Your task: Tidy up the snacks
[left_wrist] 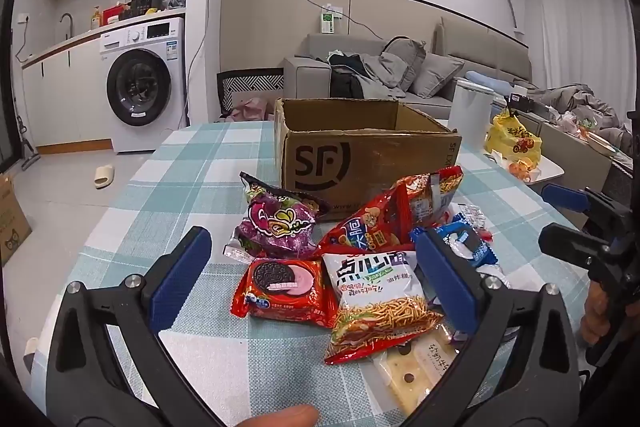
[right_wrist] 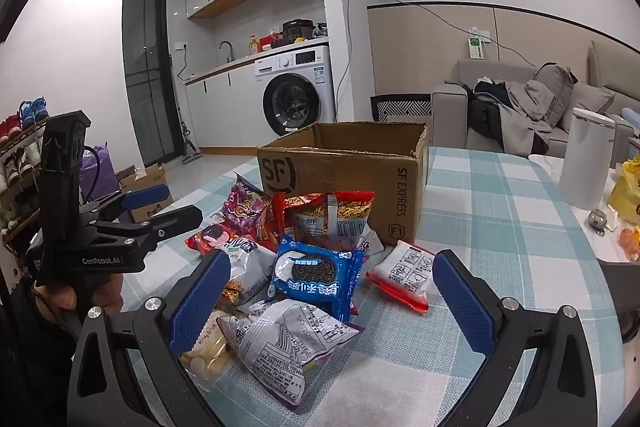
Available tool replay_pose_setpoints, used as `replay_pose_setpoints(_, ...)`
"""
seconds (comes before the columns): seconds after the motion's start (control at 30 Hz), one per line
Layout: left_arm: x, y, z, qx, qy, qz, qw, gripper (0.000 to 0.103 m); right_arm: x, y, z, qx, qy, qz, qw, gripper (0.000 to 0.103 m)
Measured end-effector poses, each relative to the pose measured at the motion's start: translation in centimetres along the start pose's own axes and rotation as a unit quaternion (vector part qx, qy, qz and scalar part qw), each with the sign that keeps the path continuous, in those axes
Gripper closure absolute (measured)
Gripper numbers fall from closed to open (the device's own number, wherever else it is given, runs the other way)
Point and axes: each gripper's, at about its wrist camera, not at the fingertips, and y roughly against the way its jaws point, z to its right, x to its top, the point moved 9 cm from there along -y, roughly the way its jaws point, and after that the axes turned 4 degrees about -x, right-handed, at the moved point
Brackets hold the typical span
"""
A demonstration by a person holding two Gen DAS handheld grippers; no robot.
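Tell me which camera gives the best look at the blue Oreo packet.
The right wrist view. There the blue Oreo packet lies face-up atop the snack pile, between the open fingers of the right gripper, fully visible. In the left wrist view only a blue corner shows behind a pad of the left gripper.

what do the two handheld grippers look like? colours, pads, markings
Both are black plastic frames with curved arms and silver screw heads. The left gripper and right gripper each carry blue textured pads on their two fingers. From the right wrist view, the left unit's side reads "GenRobot.AI" in white. Bare hands hold them; a thumb shows. No cables visible on either.
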Motion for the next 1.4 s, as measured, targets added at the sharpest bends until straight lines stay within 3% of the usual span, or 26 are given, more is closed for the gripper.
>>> replay_pose_setpoints(1.4, -0.15, -0.06, 0.17, 0.001, -0.003, -0.001, 1.0, 0.001, -0.03, -0.13, -0.09, -0.001, 0.003, -0.003, 1.0, 0.0)
